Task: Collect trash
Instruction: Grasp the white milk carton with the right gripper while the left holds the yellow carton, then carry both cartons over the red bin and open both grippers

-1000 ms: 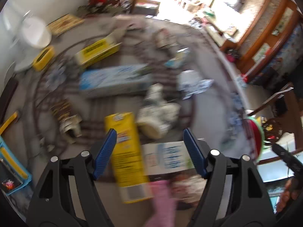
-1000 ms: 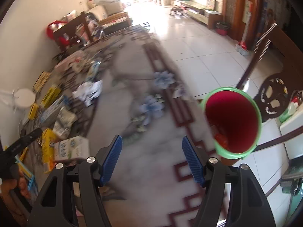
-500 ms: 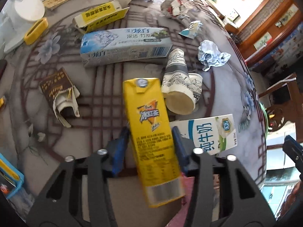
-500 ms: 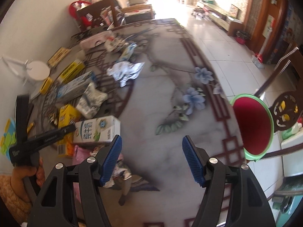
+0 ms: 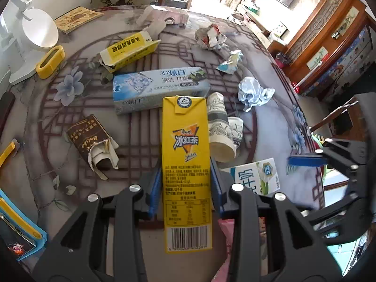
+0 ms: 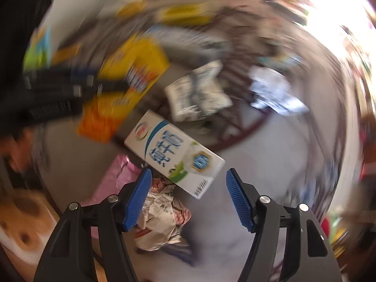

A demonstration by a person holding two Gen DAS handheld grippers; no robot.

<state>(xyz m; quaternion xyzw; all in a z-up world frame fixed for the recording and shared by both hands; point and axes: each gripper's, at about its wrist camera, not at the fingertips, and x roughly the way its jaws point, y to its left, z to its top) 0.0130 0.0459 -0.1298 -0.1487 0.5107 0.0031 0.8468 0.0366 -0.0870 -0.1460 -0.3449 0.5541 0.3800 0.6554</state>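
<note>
the left gripper (image 5: 185, 188) is closing on the yellow tea carton (image 5: 185, 162), with both blue pads against the carton's long sides just above the patterned table (image 5: 145, 129). the right gripper (image 6: 188, 199) hangs with its jaws apart and nothing between the pads, directly over the white milk carton (image 6: 174, 152), which lies flat on the table beside crumpled paper (image 6: 162, 221).

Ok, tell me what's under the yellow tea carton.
The yellow tea carton lies over the toothpaste box corner and paper cups edge. Its lower end hides whatever lies beneath.
</note>
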